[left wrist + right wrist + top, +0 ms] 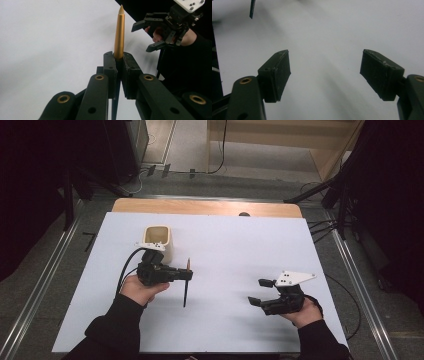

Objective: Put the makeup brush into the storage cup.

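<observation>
A white sheet [225, 245] covers a wooden table [210, 207] on a grey floor [45, 270], with dark stands and cables around it. At ten o'clock on the sheet stands a cream cup [159, 240], and just in front the left gripper [186, 274] pinches a thin stick [119, 32], gold above and dark below. At four o'clock the right gripper [261, 291] hovers, jaws wide apart, holding nothing.
</observation>
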Motion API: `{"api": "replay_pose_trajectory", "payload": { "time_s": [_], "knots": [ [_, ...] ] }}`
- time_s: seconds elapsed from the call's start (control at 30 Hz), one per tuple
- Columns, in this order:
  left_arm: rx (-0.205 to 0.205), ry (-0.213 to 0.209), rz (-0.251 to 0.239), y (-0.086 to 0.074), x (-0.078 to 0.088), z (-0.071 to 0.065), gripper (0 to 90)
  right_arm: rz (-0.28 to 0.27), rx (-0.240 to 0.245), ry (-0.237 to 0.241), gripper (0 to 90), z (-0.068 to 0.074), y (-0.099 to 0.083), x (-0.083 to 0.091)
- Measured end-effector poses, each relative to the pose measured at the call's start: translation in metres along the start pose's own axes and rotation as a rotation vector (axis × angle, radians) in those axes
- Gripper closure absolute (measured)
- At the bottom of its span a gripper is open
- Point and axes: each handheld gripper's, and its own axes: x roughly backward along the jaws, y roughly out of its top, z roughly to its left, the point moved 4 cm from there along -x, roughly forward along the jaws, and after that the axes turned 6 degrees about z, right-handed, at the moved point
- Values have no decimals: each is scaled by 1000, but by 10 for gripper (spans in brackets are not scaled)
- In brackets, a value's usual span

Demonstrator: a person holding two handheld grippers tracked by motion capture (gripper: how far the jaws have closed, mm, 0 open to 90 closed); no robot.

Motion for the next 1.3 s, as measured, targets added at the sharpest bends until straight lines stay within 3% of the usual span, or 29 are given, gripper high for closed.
{"api": "replay_pose_trajectory", "payload": {
  "time_s": [0.77,1.3],
  "knots": [
    [2,44,-34,27,25,3,835,-6,-8,5,252,0,0,0],
    [3,82,-54,50,40,13,835,-3,-9,17,252,1,-1,-1]
  ]
}}
